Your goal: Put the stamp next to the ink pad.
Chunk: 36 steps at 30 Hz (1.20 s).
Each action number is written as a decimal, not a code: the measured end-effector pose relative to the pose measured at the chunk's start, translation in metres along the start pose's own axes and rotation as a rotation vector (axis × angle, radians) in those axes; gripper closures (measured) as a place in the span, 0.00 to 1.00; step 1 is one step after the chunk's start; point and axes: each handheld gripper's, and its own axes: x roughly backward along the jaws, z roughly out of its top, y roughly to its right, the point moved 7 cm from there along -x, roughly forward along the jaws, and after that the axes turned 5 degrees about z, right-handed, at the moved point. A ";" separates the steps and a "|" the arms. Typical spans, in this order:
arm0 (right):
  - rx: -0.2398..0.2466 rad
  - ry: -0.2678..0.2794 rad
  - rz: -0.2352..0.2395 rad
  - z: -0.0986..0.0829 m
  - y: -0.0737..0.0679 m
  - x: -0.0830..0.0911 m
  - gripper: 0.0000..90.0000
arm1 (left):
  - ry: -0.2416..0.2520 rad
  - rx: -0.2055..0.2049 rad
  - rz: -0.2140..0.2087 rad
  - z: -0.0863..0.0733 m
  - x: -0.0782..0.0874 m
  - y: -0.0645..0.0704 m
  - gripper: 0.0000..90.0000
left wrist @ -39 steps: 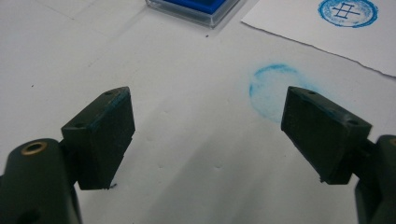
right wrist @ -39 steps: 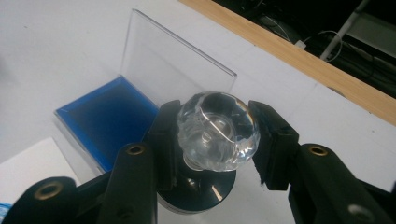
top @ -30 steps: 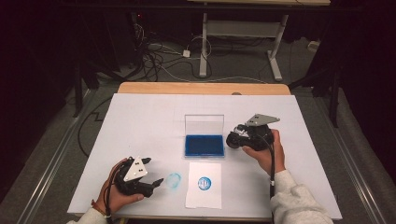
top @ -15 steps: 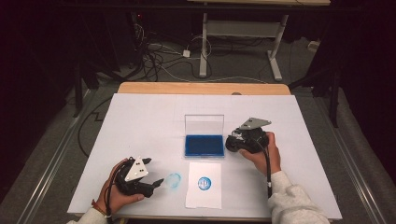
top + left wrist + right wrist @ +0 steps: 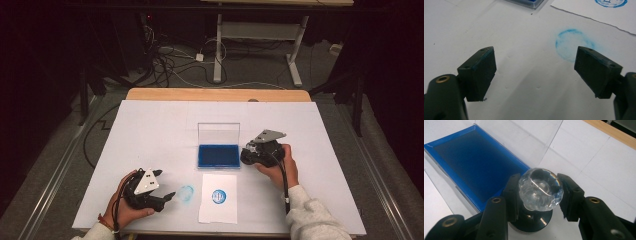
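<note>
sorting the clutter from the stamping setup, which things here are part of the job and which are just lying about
Part of the job:
- stamp with clear knob, between the right tongs
- blue ink pad with its clear lid up
- paper bearing a round blue print
- left tongs, open over a blue smudge

Just lying about:
- cables on the floor
- desk frame behind the table

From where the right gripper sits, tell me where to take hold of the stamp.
Grip the stamp by its clear faceted knob, coming from above with one jaw on each side. It stands upright beside the ink pad, knob on top of a narrow neck and black base; the right gripper already straddles it.
</note>
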 end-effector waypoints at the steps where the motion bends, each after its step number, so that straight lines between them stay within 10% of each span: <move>1: 0.005 -0.004 -0.002 0.000 0.000 0.000 0.63 | 0.001 0.001 0.000 0.000 0.000 0.000 0.19; 36: -0.051 0.102 -0.011 0.018 0.004 0.025 0.44 | 0.009 0.002 0.001 0.001 0.001 0.000 0.19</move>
